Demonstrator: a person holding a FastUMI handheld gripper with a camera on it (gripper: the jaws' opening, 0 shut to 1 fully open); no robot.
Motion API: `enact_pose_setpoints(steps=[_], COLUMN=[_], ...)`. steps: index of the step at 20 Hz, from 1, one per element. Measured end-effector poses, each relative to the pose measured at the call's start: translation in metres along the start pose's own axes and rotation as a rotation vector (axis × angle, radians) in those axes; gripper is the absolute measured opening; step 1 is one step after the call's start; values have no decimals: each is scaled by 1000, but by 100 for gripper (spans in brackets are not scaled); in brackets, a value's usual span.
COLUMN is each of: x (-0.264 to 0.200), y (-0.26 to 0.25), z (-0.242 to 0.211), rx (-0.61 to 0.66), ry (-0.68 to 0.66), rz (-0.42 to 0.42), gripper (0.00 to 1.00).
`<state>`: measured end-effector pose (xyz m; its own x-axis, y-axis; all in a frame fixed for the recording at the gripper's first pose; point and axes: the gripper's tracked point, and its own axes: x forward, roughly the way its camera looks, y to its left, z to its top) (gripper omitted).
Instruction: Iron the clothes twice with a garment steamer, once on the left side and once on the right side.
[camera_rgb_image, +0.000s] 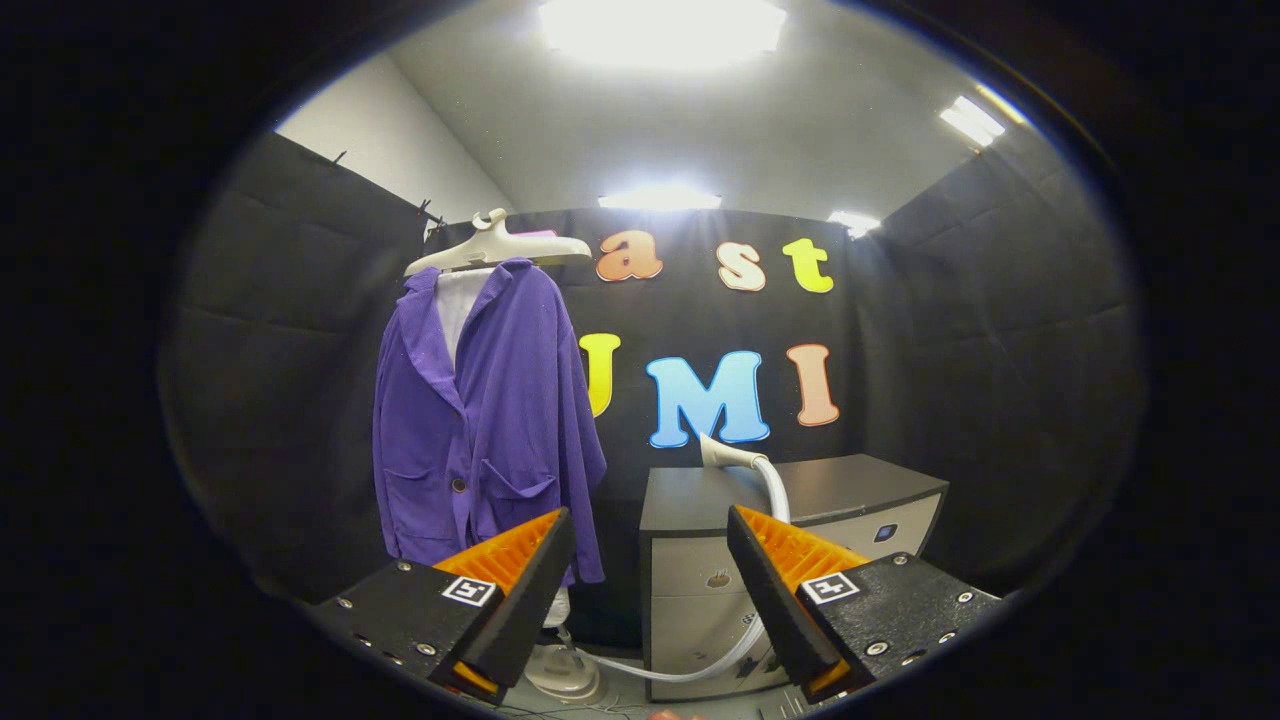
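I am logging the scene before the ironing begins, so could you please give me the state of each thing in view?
hand-held gripper: open, fingers apart, nothing between them.
purple jacket: hanging on a hanger, front open at the collar, beyond the left finger.
hanger: hung up, carrying the jacket.
steamer head: resting on the cabinet, untouched.
hose: attached to the head, trailing down to the floor.
cabinet: drawers closed.

Grey cabinet (800, 495) under bright ceiling lights (660, 25).
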<state>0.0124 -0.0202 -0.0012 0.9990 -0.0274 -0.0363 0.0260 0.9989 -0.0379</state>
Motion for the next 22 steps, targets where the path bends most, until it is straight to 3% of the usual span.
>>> enact_pose_setpoints(steps=[9, 22], x=[53, 264], y=[-75, -181], z=[18, 6], rx=[14, 210], ry=[25, 155], rz=[-87, -69], gripper=[95, 94])
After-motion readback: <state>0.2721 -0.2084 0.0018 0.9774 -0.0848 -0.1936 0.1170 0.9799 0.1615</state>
